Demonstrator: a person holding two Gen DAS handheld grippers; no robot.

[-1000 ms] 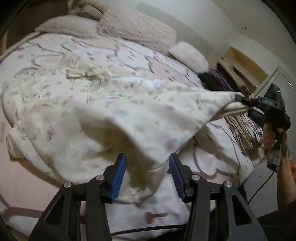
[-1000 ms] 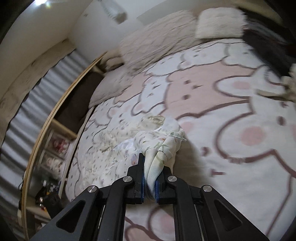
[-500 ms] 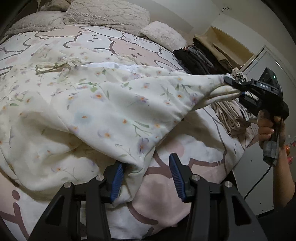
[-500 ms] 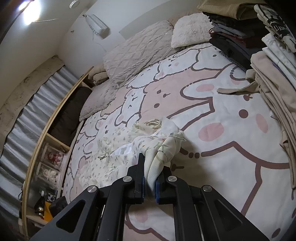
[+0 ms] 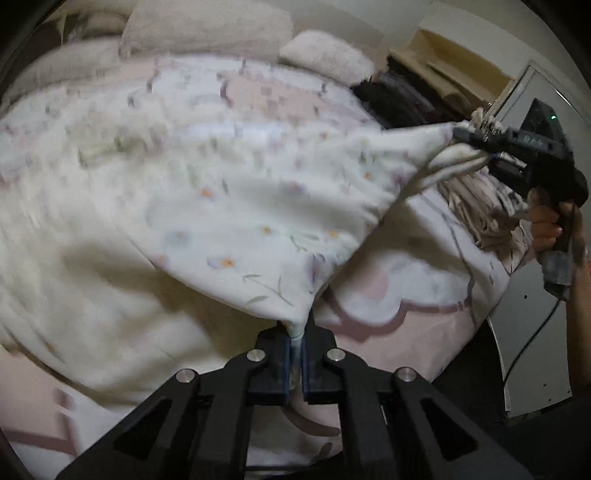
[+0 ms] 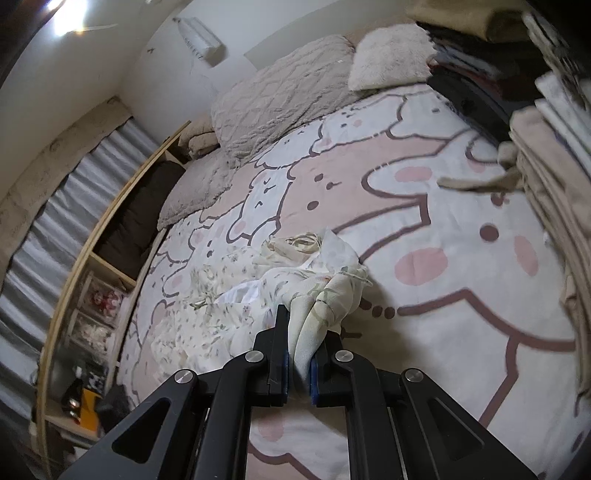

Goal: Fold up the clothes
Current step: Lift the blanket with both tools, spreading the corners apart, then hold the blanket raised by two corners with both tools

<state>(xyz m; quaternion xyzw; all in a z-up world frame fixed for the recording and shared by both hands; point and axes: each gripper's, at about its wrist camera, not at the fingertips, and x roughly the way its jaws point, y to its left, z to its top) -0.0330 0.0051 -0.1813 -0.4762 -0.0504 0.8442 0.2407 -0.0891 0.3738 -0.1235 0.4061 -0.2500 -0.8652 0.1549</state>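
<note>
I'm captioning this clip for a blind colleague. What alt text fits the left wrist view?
The left gripper, shut, pinches a corner of a floral garment lifted above a cartoon-print bedspread. At right, the right gripper, held in a hand, grips another corner. Pillows lie behind; the picture is blurred.

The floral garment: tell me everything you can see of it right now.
The floral garment is thin cream cloth printed with small orange and lilac flowers and green stems. It is unfolded and rumpled, mostly lying on the bed cover. The left gripper is shut on one corner, the right gripper on a bunched corner, and the edge between them is lifted. Thin ties show at its far end. The left view is blurred.
</note>
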